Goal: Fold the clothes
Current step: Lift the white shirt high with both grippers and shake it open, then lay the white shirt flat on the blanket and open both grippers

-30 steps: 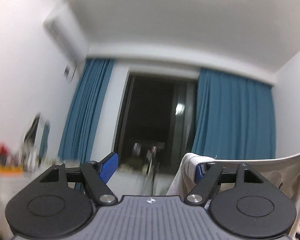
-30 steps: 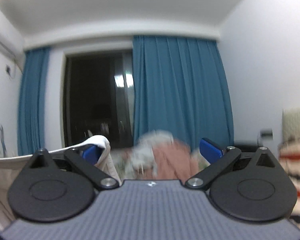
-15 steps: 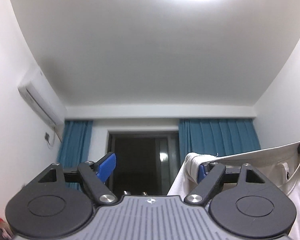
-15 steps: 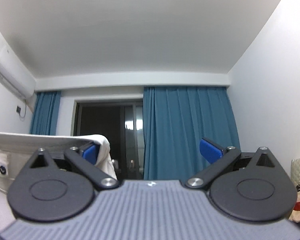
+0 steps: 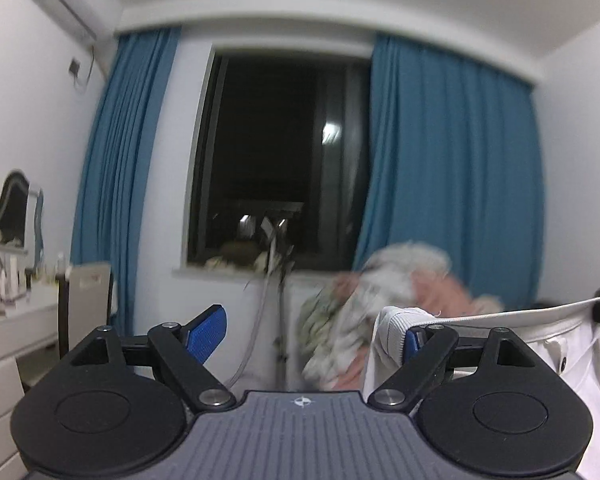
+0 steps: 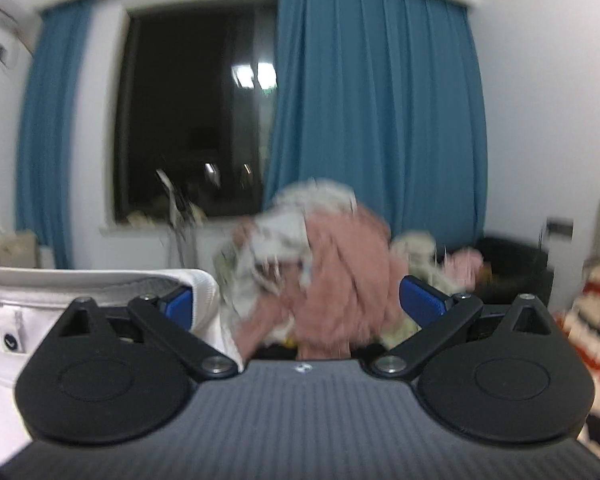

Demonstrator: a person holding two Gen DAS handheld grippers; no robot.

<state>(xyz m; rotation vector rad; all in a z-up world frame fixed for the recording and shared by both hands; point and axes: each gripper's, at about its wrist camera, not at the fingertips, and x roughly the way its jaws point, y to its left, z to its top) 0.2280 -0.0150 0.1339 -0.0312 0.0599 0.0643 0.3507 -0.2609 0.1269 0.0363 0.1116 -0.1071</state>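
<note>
A white garment (image 5: 540,344) hangs stretched between my two grippers, held up in the air. In the left wrist view its ribbed edge is draped over my right fingertip (image 5: 414,338), and my left gripper (image 5: 310,330) stands wide open. In the right wrist view the same white garment (image 6: 100,292) is draped over my left fingertip (image 6: 178,306), and my right gripper (image 6: 298,304) also stands wide open. Each gripper carries the cloth hooked on one finger, not pinched between both.
A pile of pink and pale clothes (image 6: 320,256) lies ahead, also in the left wrist view (image 5: 380,304). Blue curtains (image 6: 372,120) frame a dark window (image 5: 272,168). A white dresser (image 5: 4,340) with a mirror stands left. A striped blanket (image 6: 596,320) lies at the right.
Both grippers pointed up at the ceiling half a second ago and have tipped back down toward the window and clothes pile. The white garment stays hooked on the same fingers.
</note>
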